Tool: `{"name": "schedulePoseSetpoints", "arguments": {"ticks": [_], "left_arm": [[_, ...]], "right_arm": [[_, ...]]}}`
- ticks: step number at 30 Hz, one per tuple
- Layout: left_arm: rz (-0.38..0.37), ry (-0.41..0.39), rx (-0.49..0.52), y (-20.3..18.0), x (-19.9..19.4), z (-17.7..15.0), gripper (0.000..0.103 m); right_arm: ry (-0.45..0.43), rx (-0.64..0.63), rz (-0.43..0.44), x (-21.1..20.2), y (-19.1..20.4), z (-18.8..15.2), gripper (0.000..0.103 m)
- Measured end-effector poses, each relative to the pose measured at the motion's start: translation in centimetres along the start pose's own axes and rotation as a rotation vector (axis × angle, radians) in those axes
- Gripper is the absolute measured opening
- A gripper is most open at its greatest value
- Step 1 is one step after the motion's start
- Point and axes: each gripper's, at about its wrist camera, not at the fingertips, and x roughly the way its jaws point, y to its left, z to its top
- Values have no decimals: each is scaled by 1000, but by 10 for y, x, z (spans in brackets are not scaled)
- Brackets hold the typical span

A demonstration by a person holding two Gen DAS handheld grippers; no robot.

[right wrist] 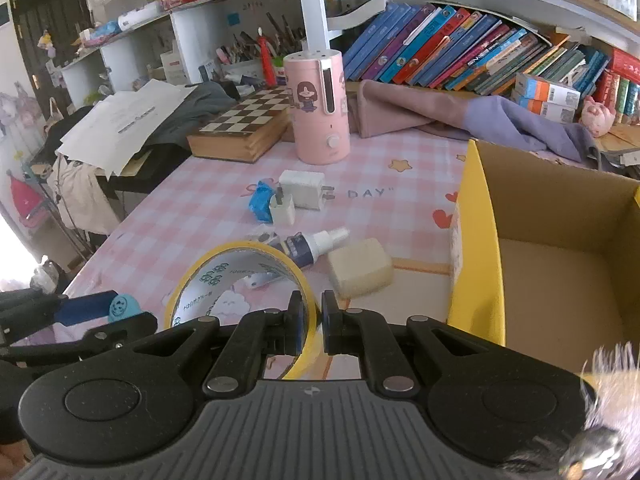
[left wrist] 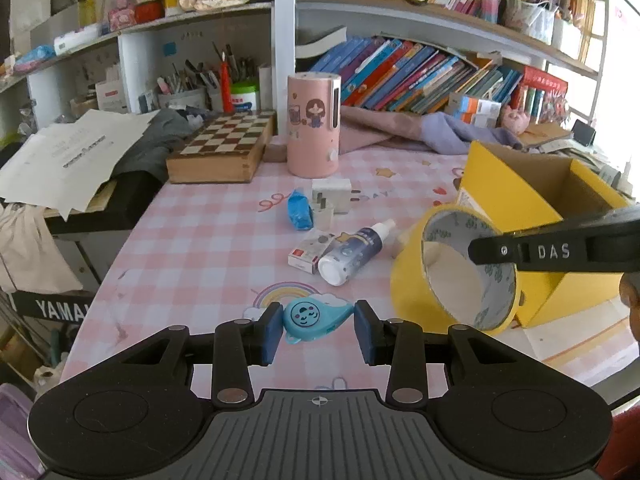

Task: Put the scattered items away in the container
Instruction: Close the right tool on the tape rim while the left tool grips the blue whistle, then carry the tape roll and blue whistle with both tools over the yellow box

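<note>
You have the yellow tape roll pinched by its wall in the right gripper, one pad inside the ring and one outside, jaws pressed nearly together on it, and it hangs just left of the yellow cardboard box. It looks light and stiff, so the rim grip should hold, but a ring held at one point may swing; its smooth outer face may be slick.

In your left gripper the jaws pinch one small blue teardrop-shaped gadget with a face on it, farther left of the box than the tape. It looks like hard, light plastic, rounded, so it could twist out if you squeeze off-centre.

Left of the box, on the pink checked tablecloth, you still have to collect:
- one spray bottle, smooth and apt to roll; take it across the body
- one beige sponge-like block, likely soft
- two white plug adapters, rigid
- one blue wrapped packet, crinkly
- one small red-and-white box
</note>
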Motion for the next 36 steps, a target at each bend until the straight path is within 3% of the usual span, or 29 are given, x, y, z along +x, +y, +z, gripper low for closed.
{"name": "schedulePoseSetpoints", "arguments": {"ticks": [19, 36], "left_arm": [[-63, -50, 46, -31, -66, -37, 37], [-173, -59, 141, -71, -83, -49, 37]], "right_arm": [[-34, 61, -38, -74, 0, -63, 8], [-42, 161, -130, -122, -23, -111, 8]]}}
